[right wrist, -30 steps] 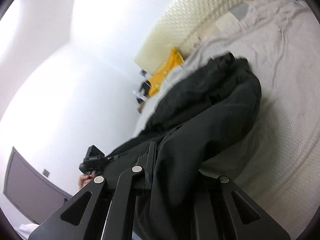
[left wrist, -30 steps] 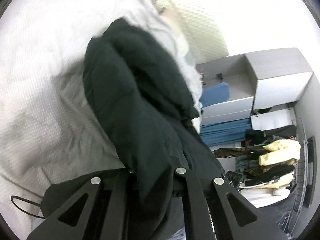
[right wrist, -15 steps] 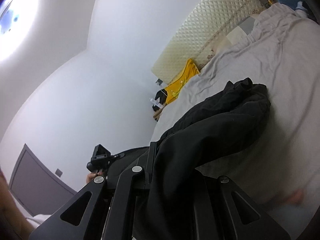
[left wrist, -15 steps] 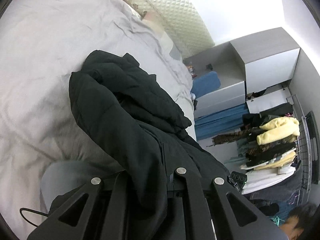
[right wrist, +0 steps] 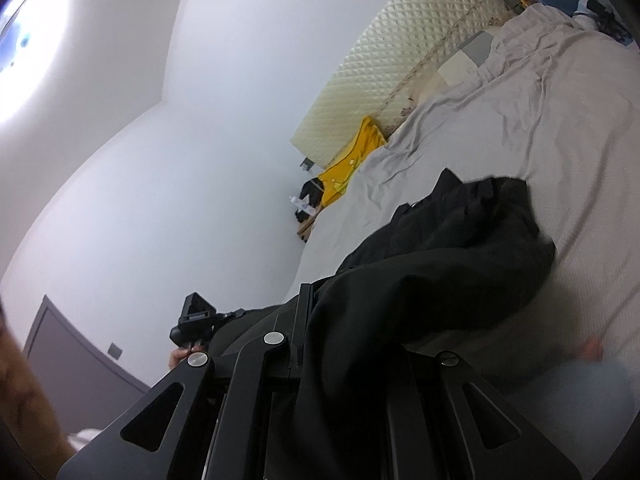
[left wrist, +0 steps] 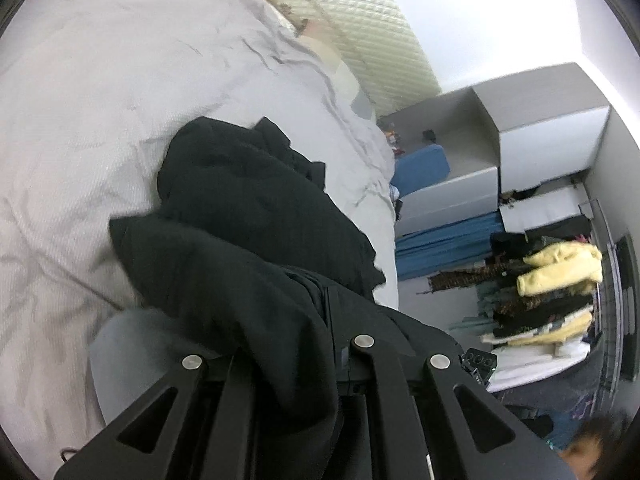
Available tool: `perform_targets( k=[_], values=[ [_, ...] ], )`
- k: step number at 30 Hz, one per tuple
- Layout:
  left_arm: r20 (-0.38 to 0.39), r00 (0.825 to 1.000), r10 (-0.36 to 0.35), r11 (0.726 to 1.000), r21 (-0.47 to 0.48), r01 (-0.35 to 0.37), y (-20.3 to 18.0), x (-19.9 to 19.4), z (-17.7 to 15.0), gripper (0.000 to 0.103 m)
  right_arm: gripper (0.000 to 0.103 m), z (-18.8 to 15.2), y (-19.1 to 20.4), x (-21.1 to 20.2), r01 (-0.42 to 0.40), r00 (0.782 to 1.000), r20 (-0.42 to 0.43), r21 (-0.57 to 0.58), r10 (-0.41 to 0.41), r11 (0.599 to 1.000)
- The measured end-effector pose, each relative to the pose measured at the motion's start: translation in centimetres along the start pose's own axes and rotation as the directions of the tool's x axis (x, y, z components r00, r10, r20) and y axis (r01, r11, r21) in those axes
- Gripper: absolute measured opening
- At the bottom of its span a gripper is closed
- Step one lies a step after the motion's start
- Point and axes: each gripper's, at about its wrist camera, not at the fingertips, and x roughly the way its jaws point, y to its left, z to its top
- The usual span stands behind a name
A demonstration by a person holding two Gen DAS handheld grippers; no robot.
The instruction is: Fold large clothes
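Observation:
A large black garment [left wrist: 248,232] lies bunched on the grey bed sheet [left wrist: 100,100] and stretches back to both grippers. My left gripper [left wrist: 296,364] is shut on one part of its edge, with cloth draped over the fingers. In the right wrist view the same black garment [right wrist: 448,256] runs from the bed [right wrist: 560,128] to my right gripper [right wrist: 344,360], which is shut on it. The other gripper [right wrist: 196,320] shows at the left, holding the far part of the stretched edge. The fingertips are hidden by cloth.
A quilted cream headboard [left wrist: 360,28] stands at the bed's far end, with a yellow cloth [right wrist: 352,164] beside it. Grey shelving [left wrist: 500,148], blue bedding [left wrist: 444,244] and a rack of stacked clothes [left wrist: 552,292] stand to the right of the bed. A white wall [right wrist: 160,160] is on the left.
Both grippers have drawn back and up with the black garment, so it sits farther out on the bed and more of the sheet and room shows.

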Motion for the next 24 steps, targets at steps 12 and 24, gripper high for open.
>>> perform_targets(
  k=[12,24],
  values=[
    [-0.014,0.989,0.149,0.971,-0.184,-0.15,2.7,8.9,12.2,0.008,0.009,12.2,-9.7,11.7,0.145,0.989,-0.045,0.295,-0.138,0.944],
    [-0.068,0.941,0.332,0.915,-0.219,-0.339,4.2,16.6,18.0,0.012,0.009,16.1,-18.0,19.0,0.338,0.941,-0.144,0.406,-0.306,0.849]
  ],
)
